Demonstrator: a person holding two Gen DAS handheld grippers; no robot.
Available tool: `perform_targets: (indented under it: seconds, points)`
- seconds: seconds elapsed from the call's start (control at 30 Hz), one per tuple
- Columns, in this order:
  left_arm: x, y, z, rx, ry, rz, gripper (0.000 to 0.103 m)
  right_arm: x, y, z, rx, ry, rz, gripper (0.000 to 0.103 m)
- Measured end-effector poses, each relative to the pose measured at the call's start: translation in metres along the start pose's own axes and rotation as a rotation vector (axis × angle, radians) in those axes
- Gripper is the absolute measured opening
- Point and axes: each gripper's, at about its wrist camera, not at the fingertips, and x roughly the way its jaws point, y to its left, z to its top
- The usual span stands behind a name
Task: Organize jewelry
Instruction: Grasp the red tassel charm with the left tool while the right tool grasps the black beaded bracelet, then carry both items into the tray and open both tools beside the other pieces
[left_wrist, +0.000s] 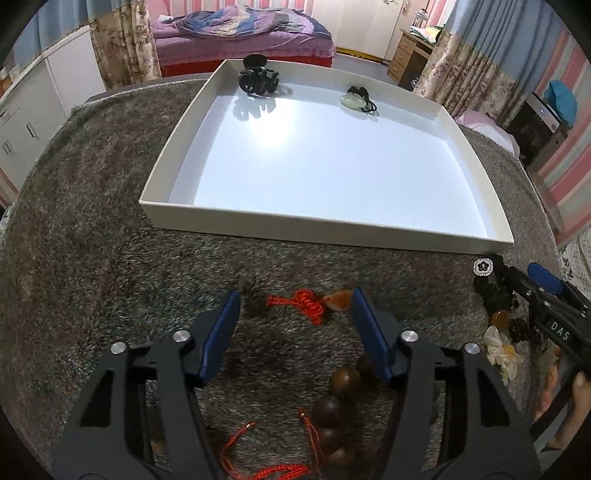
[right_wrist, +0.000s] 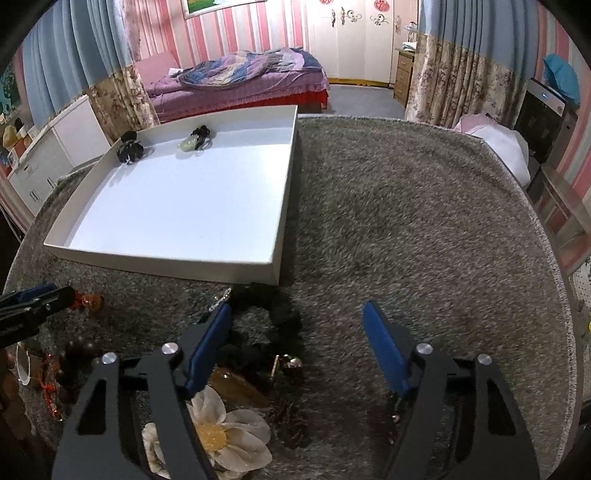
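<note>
A white tray (left_wrist: 317, 227) lies on the grey rug, holding a black hair claw (left_wrist: 256, 79) and a pale jade pendant on black cord (left_wrist: 352, 99) at its far side. My left gripper (left_wrist: 295, 314) is open over the rug, around a red cord with an amber pendant (left_wrist: 334, 301); brown wooden beads (left_wrist: 338, 395) lie between its arms. My right gripper (right_wrist: 297, 323) is open above a black scrunchie (right_wrist: 273, 314). A white fabric flower clip (right_wrist: 218, 435) and an amber piece (right_wrist: 236, 387) lie under it. A black flower brooch (left_wrist: 483, 266) sits by the tray's near corner.
The tray also shows in the right wrist view (right_wrist: 166, 264), left of centre. The right gripper's arm (left_wrist: 546, 310) reaches in at the left view's right edge. Bare rug (right_wrist: 406, 221) stretches right of the tray. A bed (right_wrist: 240, 81) stands behind.
</note>
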Motion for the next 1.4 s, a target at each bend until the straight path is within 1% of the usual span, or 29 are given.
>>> perform_targets:
  seconds: [0.07, 0.1, 0.13, 0.23, 0.3, 0.37, 0.43, 0.53, 0.7, 0.83, 0.9, 0.93, 1.03, 1.1, 1.17, 1.3, 1.4]
  points:
    - [0.005, -0.002, 0.002, 0.003, 0.01, 0.006, 0.051, 0.004, 0.002, 0.0, -0.006, 0.015, 0.008, 0.062]
    - [0.008, -0.001, 0.003, 0.001, 0.018, 0.011, 0.048, 0.004, 0.002, -0.001, -0.007, 0.018, 0.01, 0.06]
    - [0.008, -0.001, 0.003, -0.002, 0.021, 0.013, 0.046, 0.004, 0.003, -0.002, -0.008, 0.017, 0.01, 0.06]
    - [0.009, -0.002, 0.005, -0.004, 0.017, 0.021, 0.044, 0.003, 0.003, -0.003, -0.007, 0.014, 0.02, 0.058]
    - [0.01, -0.003, 0.004, 0.0, 0.017, 0.024, 0.04, 0.002, 0.004, -0.004, -0.008, 0.015, 0.024, 0.055]
    - [0.011, -0.007, 0.004, 0.01, 0.018, 0.024, 0.03, 0.002, 0.005, -0.005, -0.014, 0.014, 0.023, 0.053]
    - [0.01, -0.008, 0.003, 0.018, 0.013, 0.024, 0.026, 0.001, 0.006, -0.006, -0.018, 0.013, 0.024, 0.05]
    - [0.01, -0.011, 0.002, 0.027, 0.008, 0.034, 0.026, 0.001, 0.006, -0.006, -0.016, 0.014, 0.028, 0.05]
    - [0.012, -0.011, 0.001, 0.026, 0.008, 0.03, 0.025, 0.003, 0.004, -0.005, -0.007, 0.015, 0.034, 0.05]
    - [0.01, -0.01, -0.002, 0.018, 0.006, 0.02, 0.018, 0.005, 0.003, -0.006, -0.003, 0.019, 0.033, 0.047]
    - [0.011, -0.008, -0.002, 0.013, 0.006, 0.015, 0.013, 0.007, 0.002, -0.006, -0.002, 0.023, 0.033, 0.041]
    - [0.011, -0.007, -0.003, 0.013, 0.008, 0.007, 0.008, 0.009, 0.002, -0.006, -0.004, 0.03, 0.031, 0.04]
    - [0.01, -0.007, -0.005, 0.015, 0.004, 0.003, 0.007, 0.014, 0.001, -0.007, -0.006, 0.039, 0.022, 0.034]
    - [0.009, -0.005, -0.005, 0.018, -0.001, 0.002, 0.006, 0.015, 0.0, -0.006, -0.003, 0.034, 0.016, 0.023]
    - [0.008, -0.005, -0.006, 0.018, -0.006, 0.0, 0.006, 0.014, -0.002, -0.006, 0.006, 0.029, 0.027, 0.017]
    - [0.003, -0.001, -0.007, 0.011, -0.02, -0.013, 0.006, 0.01, -0.004, -0.006, 0.009, 0.01, 0.037, 0.013]
    - [-0.003, 0.002, -0.01, 0.01, -0.036, -0.019, 0.005, -0.001, -0.005, -0.006, 0.018, -0.031, 0.054, 0.011]
